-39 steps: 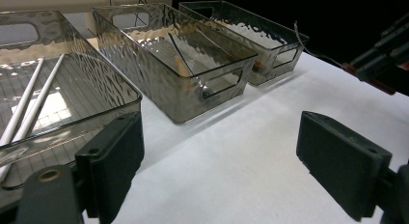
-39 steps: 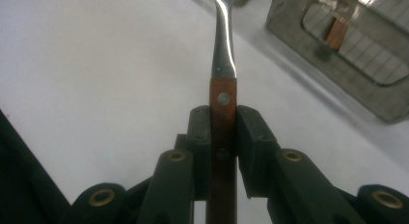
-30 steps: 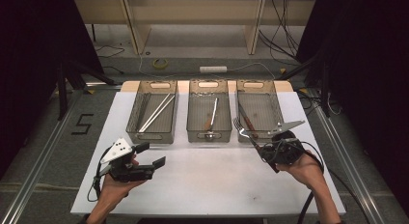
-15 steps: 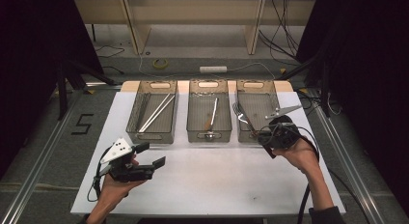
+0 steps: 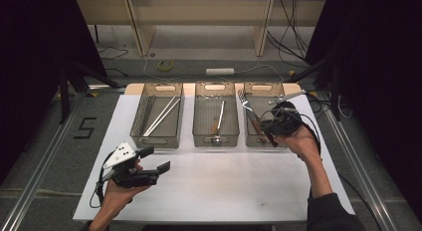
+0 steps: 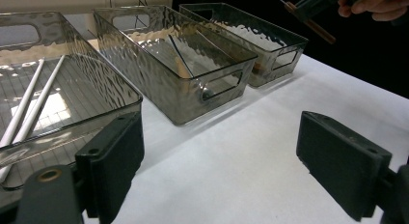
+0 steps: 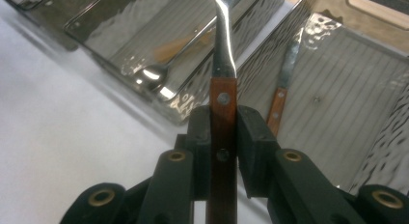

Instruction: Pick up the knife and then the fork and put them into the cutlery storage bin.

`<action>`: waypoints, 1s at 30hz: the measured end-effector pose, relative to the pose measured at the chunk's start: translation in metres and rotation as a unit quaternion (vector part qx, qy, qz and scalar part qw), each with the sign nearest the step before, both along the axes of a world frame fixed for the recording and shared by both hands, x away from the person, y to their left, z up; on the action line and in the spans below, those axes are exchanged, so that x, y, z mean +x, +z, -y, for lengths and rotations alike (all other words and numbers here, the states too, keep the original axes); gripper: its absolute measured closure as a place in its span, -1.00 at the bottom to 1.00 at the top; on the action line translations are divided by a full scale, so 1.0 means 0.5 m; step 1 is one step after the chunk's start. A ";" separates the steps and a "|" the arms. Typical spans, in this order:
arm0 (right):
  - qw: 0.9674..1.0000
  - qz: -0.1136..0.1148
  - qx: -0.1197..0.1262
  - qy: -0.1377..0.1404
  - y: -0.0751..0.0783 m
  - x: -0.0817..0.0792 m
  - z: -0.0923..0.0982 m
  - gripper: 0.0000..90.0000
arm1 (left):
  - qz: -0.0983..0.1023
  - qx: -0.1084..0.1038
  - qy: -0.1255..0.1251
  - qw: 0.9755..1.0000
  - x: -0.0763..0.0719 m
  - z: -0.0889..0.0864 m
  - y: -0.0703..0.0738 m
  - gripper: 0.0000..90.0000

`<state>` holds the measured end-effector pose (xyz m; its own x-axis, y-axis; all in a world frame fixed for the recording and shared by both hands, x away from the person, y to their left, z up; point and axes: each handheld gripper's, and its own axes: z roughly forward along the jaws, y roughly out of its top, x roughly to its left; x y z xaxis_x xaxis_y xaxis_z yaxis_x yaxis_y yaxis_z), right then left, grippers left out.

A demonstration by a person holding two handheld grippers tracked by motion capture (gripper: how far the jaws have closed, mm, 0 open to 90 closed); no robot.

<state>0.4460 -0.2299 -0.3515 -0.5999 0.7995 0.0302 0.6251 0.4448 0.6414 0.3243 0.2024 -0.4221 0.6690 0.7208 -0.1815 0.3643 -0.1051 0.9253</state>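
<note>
Between right tongs (image 7: 223,137): the fork (image 7: 223,64).

A lab-style recording bay: a white-topped table (image 5: 214,186) stands between black curtains (image 5: 378,66), with aluminium rails (image 5: 45,156) on the grey floor at left and right, loose cables (image 5: 293,37) at the far side, and a taped number "5" (image 5: 85,127) on the floor at left.

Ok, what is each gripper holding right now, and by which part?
Right gripper: fork, clamped by its wooden handle. Left gripper: open, holding nothing.
</note>
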 end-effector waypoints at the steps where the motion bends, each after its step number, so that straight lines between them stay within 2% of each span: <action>1: 1.000 0.001 0.001 -0.001 0.001 0.005 -0.001 0.72 | 0.000 0.001 -0.001 1.000 0.000 0.000 0.000 -0.63; 14: 0.999 -0.005 0.007 -0.036 0.012 0.072 -0.007 0.72 | 0.000 -0.001 0.000 1.000 0.001 -0.001 0.000 -0.63; 24: 0.997 -0.010 0.008 -0.072 -0.003 0.112 -0.002 0.72 | 0.000 -0.002 -0.001 1.000 0.000 -0.001 0.000 -0.63; 30: 0.995 -0.013 0.008 -0.100 -0.016 0.129 0.006 0.72 | 0.000 -0.001 -0.002 1.000 0.000 -0.001 0.000 -0.63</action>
